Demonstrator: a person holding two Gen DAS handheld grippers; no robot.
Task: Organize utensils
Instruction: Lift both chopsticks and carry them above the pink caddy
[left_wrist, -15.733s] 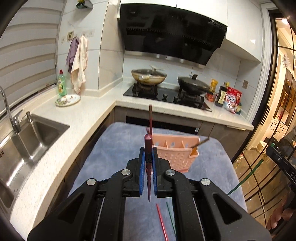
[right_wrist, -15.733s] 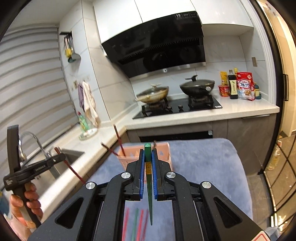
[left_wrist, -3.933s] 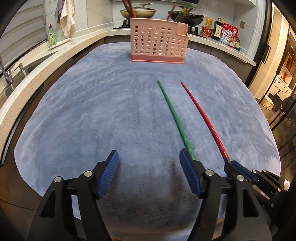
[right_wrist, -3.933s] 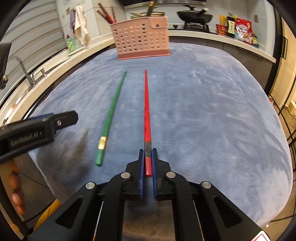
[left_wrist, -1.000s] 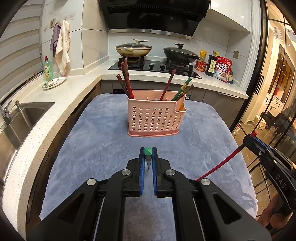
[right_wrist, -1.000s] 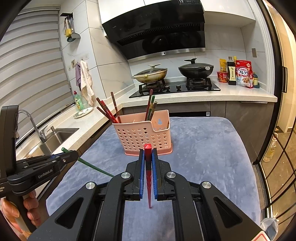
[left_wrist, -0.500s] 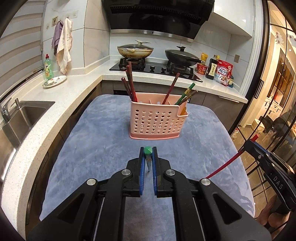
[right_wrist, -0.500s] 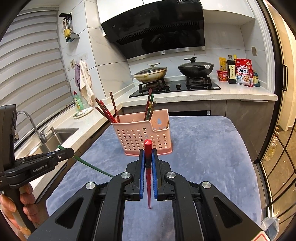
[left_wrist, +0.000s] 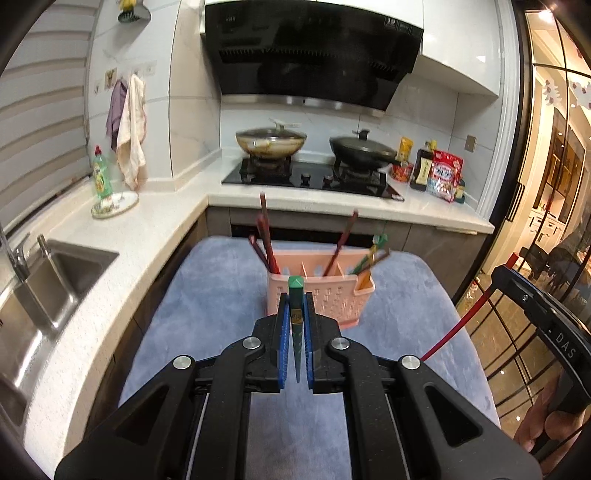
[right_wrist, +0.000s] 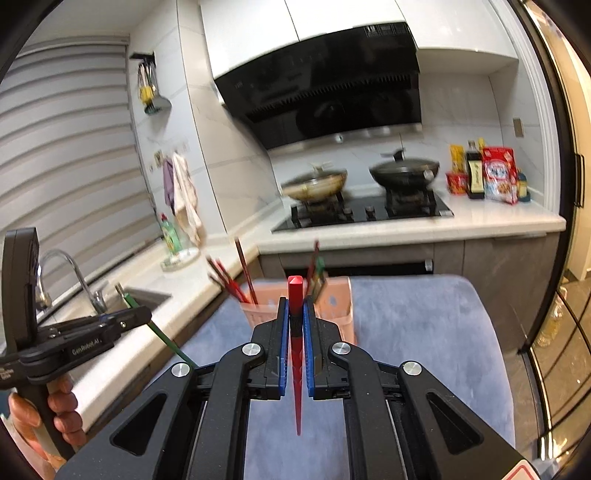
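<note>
My left gripper (left_wrist: 295, 317) is shut on a green chopstick (left_wrist: 296, 325), held upright in the air in front of a pink perforated utensil basket (left_wrist: 334, 301) on the blue-grey mat (left_wrist: 207, 295). My right gripper (right_wrist: 296, 321) is shut on a red chopstick (right_wrist: 296, 354), also lifted, with the basket (right_wrist: 336, 306) just beyond it. The basket holds several dark red, brown and green chopsticks (left_wrist: 266, 240). The right gripper (left_wrist: 498, 275) with its red chopstick (left_wrist: 458, 325) shows at the right of the left wrist view. The left gripper (right_wrist: 144, 314) shows at the left of the right wrist view.
A white counter (left_wrist: 147, 225) wraps the left and back. A steel sink (left_wrist: 48, 280) and tap (right_wrist: 70, 266) are on the left. A stove with a wok (left_wrist: 271, 142) and a black pan (left_wrist: 364, 149) is behind. Bottles and packets (left_wrist: 439, 173) stand at the back right.
Both grippers have risen and tilted so the basket sits lower and closer behind the fingertips. Both chopsticks stay gripped. The views are slightly blurred from motion.
</note>
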